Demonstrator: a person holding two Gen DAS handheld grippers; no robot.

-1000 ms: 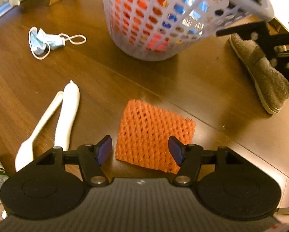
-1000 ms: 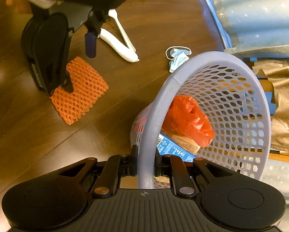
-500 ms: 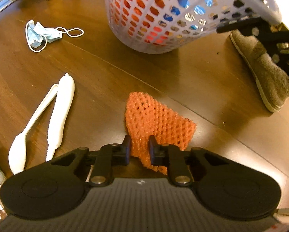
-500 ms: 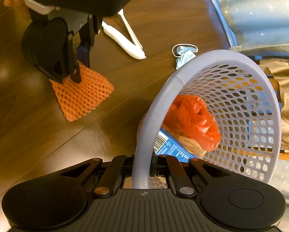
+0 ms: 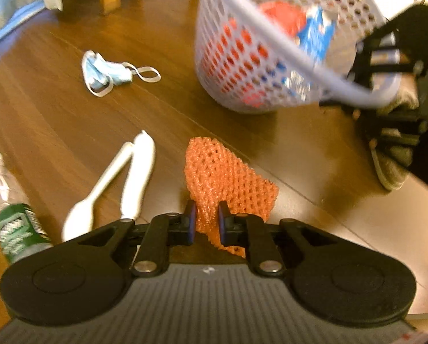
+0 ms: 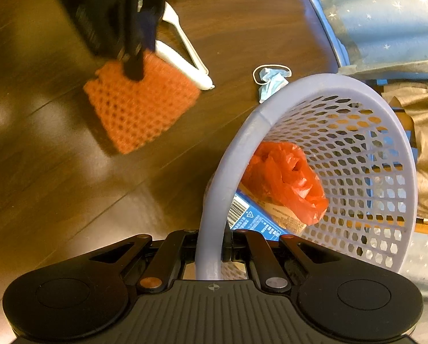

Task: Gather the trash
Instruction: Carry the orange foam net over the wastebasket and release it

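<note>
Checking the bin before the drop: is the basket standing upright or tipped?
Tipped. The basket leans with its mouth towards the right claw, shut on its rim; a red bag lies against its lower wall.

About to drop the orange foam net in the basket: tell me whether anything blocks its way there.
Nothing visible blocks it. The left tongs are shut on the orange foam net, and only bare wooden floor lies between it and the basket. The right tongs grip the basket's rim, tilting its mouth. The face mask lies off to the side.

One basket [image 6: 271,120], one net [image 5: 231,177], one mask [image 5: 105,74], one bottle [image 5: 10,209], two utensils [image 5: 139,172].
</note>
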